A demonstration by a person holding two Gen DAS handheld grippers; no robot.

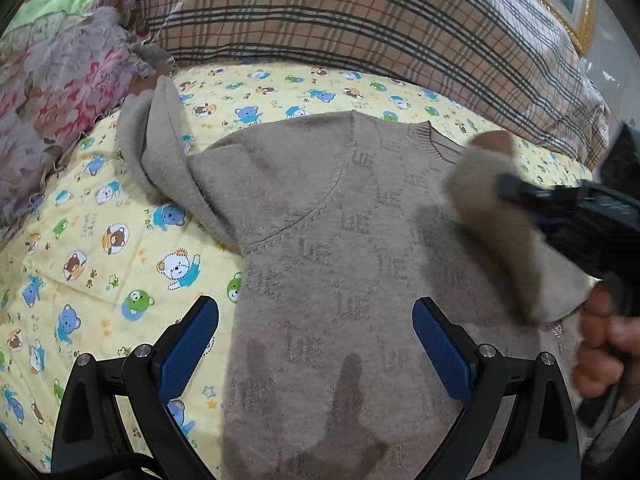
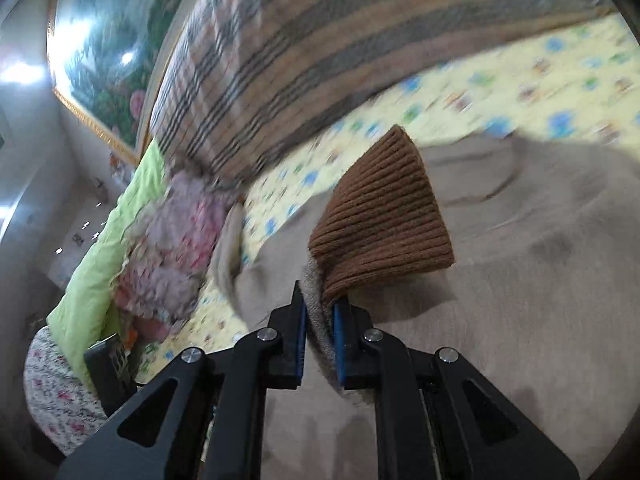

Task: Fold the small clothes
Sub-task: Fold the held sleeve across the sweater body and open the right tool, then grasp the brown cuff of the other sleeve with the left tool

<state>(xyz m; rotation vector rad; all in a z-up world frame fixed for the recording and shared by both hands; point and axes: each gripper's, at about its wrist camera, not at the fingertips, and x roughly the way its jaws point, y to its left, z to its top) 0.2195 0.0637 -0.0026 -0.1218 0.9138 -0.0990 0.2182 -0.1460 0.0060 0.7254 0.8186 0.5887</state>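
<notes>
- A bed covered by a yellow cartoon-bear sheet (image 1: 120, 248) fills both views, with a large plaid pillow (image 1: 360, 28) and a floral ruffled cushion (image 1: 52, 100) along its far edge.
- A taupe knitted sweater (image 1: 340, 260) lies flat on the sheet, one sleeve (image 1: 160, 140) flung out to the left.
- The left gripper (image 1: 316, 344) hovers over the sweater's lower body, jaws spread wide, nothing between them.
- The right gripper (image 2: 320, 308) is clamped narrow on the other sleeve just behind its brown ribbed cuff (image 2: 380, 216), lifting it over the sweater's chest.
- The right-wrist view is motion-blurred.
</notes>
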